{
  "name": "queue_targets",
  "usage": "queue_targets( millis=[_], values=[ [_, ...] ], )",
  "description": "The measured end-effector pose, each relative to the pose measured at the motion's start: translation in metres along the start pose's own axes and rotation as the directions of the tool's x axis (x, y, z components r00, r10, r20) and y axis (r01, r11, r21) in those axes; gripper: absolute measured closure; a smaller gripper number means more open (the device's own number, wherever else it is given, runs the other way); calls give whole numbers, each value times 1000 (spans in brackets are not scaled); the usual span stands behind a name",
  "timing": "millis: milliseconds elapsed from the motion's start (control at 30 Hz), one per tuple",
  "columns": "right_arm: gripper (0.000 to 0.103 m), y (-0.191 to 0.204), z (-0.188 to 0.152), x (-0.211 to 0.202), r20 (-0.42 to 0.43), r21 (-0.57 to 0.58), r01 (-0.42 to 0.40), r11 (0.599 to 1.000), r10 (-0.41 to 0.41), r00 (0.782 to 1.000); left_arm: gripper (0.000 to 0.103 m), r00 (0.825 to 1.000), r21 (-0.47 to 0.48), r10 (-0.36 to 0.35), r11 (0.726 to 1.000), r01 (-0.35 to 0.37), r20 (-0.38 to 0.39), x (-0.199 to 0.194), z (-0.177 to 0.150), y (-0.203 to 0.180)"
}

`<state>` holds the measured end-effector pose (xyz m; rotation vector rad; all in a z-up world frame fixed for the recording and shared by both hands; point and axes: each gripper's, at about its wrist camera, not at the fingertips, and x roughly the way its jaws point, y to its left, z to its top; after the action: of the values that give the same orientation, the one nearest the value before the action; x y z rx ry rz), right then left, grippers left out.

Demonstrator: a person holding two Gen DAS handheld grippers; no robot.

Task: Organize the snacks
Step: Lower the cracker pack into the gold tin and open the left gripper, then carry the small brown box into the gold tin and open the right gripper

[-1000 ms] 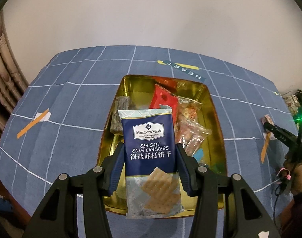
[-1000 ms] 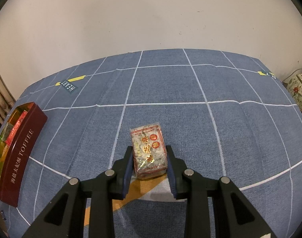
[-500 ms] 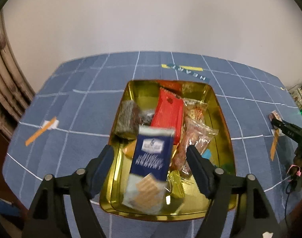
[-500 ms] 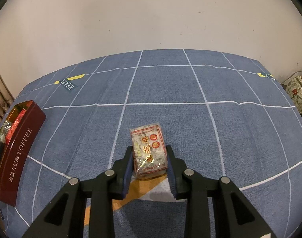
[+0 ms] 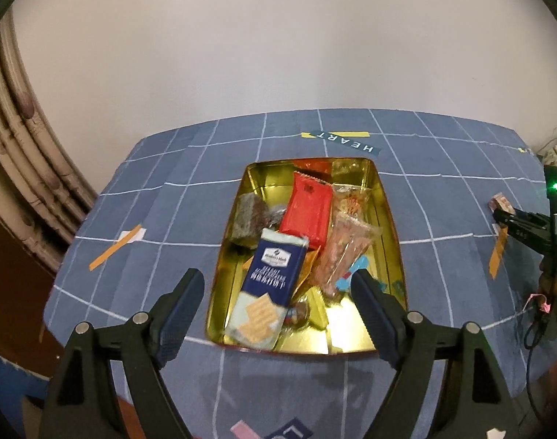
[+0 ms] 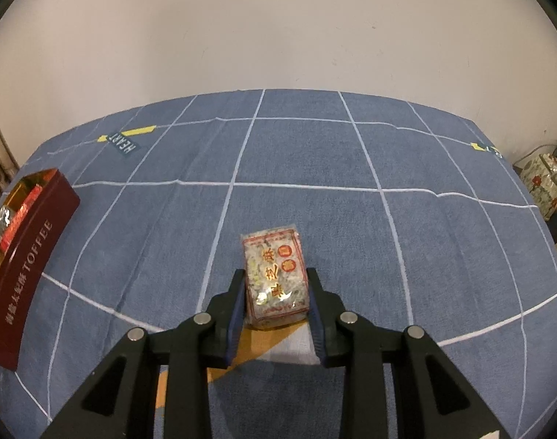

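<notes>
Table (image 5: 190, 190): covered with a blue cloth with a white grid; a dark tag on it reads "HEART" (image 5: 348, 141), at twelve o'clock from the tin.
Tin (image 5: 388, 219): gold inside, open, in the middle of the left wrist view; in the right wrist view it sits at nine o'clock and its dark red side (image 6: 29, 256) reads "TOFFEE" after a row of Chinese characters.
Left claw (image 5: 278, 292): spread wide and opening further above the near end of the tin, nothing between the jaws.
Right claw (image 6: 275, 296): pressed onto the small packet, one pad on each side.
Cracker pack (image 5: 269, 281): navy and pale, lies loose in the tin towards six o'clock, tilted; a white badge and white lettering, too blurred to read.
Red packet (image 5: 307, 212): in the tin at twelve o'clock from the cracker pack, partly under it.
Clear wrapped snacks (image 5: 346, 252): at three o'clock from the cracker pack.
Small packet (image 6: 275, 281): clear wrap, pale filling, red and gold Chinese characters; on the cloth, its near end over orange tape (image 6: 258, 344).
</notes>
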<state>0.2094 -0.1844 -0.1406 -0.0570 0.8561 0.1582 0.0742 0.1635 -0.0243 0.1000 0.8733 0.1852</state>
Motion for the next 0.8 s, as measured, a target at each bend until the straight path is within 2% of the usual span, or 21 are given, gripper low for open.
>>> queue_targets(
  millis=[367, 800],
  values=[
    [72, 7, -18, -17, -32, 17, -15, 1000, 16, 999, 17, 999, -7, 7, 1000, -7, -33, -9, -18, 4],
    [73, -4, -57, -49, -26, 203, -135, 970, 144, 989, 17, 1000, -54, 0, 999, -1, -32, -11, -30, 18]
  ],
)
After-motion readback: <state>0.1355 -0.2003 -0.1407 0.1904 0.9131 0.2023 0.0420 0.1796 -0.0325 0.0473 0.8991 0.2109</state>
